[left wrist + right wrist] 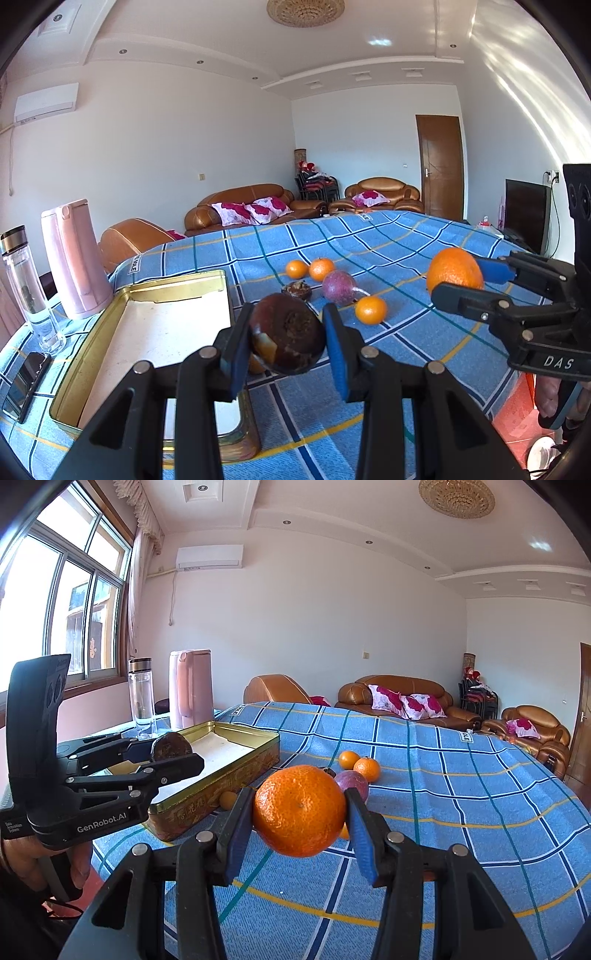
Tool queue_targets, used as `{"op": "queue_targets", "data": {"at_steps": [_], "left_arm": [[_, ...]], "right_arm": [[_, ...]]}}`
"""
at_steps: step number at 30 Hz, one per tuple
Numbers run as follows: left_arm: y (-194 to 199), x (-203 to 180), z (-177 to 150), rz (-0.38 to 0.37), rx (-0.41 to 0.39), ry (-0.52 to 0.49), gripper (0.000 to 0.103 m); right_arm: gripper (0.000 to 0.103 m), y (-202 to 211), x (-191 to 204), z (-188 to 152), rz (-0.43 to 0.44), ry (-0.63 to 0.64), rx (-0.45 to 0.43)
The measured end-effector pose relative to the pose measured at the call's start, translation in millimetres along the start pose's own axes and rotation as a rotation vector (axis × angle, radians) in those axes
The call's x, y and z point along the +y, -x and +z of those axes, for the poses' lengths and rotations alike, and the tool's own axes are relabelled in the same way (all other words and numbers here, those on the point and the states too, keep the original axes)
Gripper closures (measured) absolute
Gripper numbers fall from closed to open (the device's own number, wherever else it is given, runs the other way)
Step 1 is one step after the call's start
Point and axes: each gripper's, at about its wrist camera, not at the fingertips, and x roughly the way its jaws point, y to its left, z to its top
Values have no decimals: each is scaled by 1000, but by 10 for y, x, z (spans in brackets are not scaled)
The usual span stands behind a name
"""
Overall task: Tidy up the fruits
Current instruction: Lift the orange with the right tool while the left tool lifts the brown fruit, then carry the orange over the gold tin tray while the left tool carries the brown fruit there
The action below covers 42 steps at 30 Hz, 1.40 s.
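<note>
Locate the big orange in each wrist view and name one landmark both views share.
Left wrist view: the big orange sits at the right, clamped in the right hand-held gripper, above the blue checked cloth.
Right wrist view: the big orange fills the lower centre, between that gripper's blue pads.
Shared landmark: the gold tin, left of the orange in both.

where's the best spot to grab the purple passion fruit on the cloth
Grip the purple passion fruit across its round middle, jaws coming down from above. Its stem sticks out toward the small orange on the right, and a dark fruit sits close on its left, so side access looks tight.
</note>
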Motion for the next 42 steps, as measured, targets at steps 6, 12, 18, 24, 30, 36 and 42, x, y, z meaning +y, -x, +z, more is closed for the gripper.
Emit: {"op": "queue_targets", "data": {"at_steps": [6, 12, 18, 24, 30, 36, 42], "left_arm": [[30, 25, 17, 14, -20, 3, 65], [62, 55, 35, 36, -42, 3, 65], [74, 85, 48, 59, -56, 3, 65], [75, 125, 50, 85, -67, 1, 65], [79, 177, 51, 112, -76, 2, 65], [64, 267, 62, 135, -75, 11, 65], [34, 350, 58, 155, -64, 18, 65]], "right_arm": [[53, 8, 4, 19, 0, 4, -14], [53, 16, 22, 52, 0, 10, -31], [52, -6, 56, 109, 5, 23, -44], [52, -23, 104, 166, 12, 39, -59], [52, -56, 161, 224, 20, 60, -72], [52, -100, 238, 320, 36, 85, -82], [52, -195, 300, 399, 51, 107, -80]]}}
